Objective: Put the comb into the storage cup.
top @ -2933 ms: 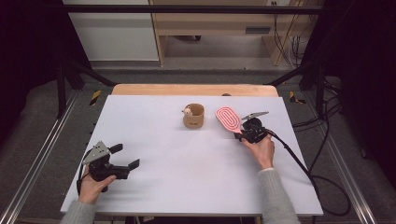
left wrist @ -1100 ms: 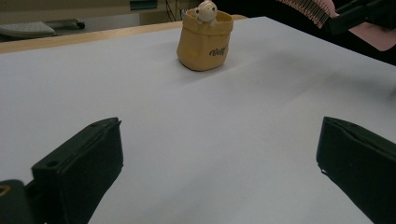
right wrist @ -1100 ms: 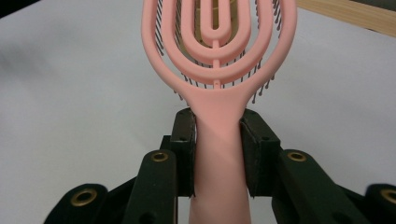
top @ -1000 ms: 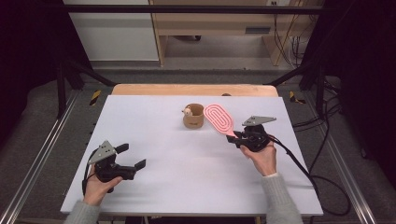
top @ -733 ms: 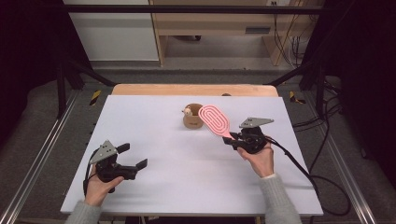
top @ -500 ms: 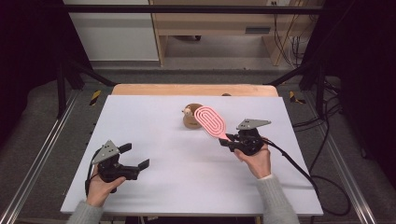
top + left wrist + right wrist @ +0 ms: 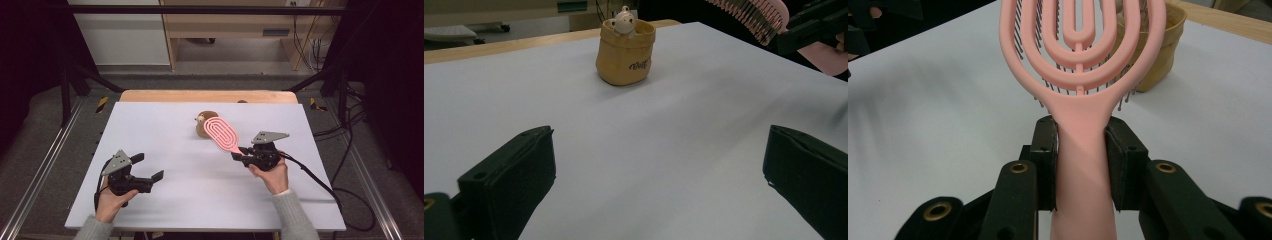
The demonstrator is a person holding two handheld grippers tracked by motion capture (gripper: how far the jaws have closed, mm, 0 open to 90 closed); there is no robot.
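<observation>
We hold a pink hairbrush [image 7: 223, 134] by its handle in our right gripper [image 7: 243, 151], the two black jaws pressed against either side of the handle, as the right gripper view makes plain [image 7: 1082, 165]. The brush is lifted clear of the white table [image 7: 165, 125], and its oval, ribbed head reaches away from us and leftward. In the high view the head overlaps the small tan pouch [image 7: 203, 124]; whether the two touch we cannot tell.

That pouch stands upright near the middle of the table's far half, with a little white figurine [image 7: 623, 22] peeking out of its open top. In the left gripper view the brush's bristles [image 7: 751, 15] hang above and to the right of the pouch [image 7: 624, 55].

Our left gripper [image 7: 150, 167] sits low over the near left part of the table, well apart from the pouch and the brush. Its jaws stand wide apart with nothing but bare tabletop between them [image 7: 659, 175].
</observation>
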